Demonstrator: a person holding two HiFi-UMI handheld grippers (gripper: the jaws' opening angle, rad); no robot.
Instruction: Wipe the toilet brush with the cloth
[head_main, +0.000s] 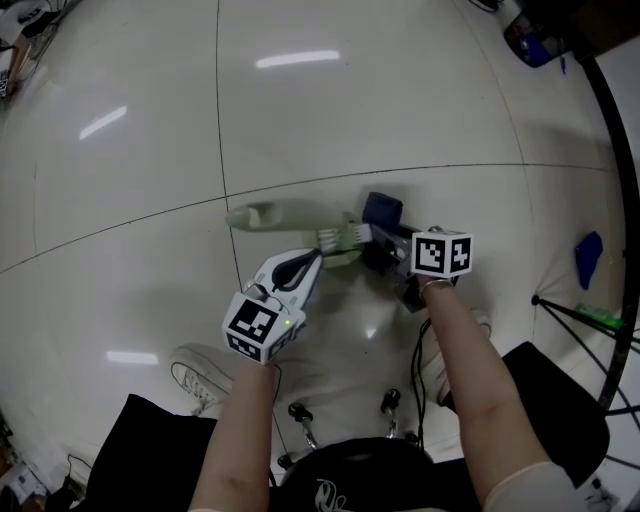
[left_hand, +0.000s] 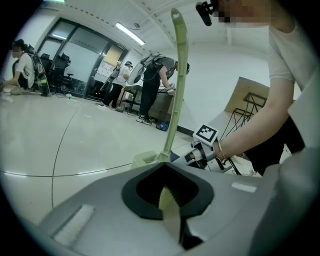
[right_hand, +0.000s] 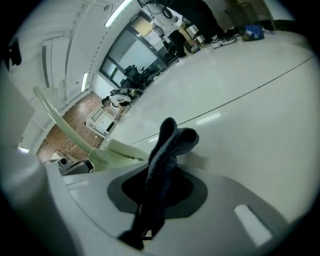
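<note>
Head view showed both tongs over the glossy white tiled floor (head_main: 350, 110). The left tongs (head_main: 320, 258) sat just below the pale green plastic toilet brush (head_main: 280, 216), and the right tongs (head_main: 388, 255) were at the brush's right end. A dark blue cloth (head_main: 383, 210) lay just beside the bristles.

Only the left gripper view showed the left jaws clenched on the brush's thin flat stem, which stood up past the top edge, with standing people (left_hand: 150, 85) far beyond the brush.

Only the right gripper view showed the right jaws clamped on the folded cloth, just right of the brush.
</note>
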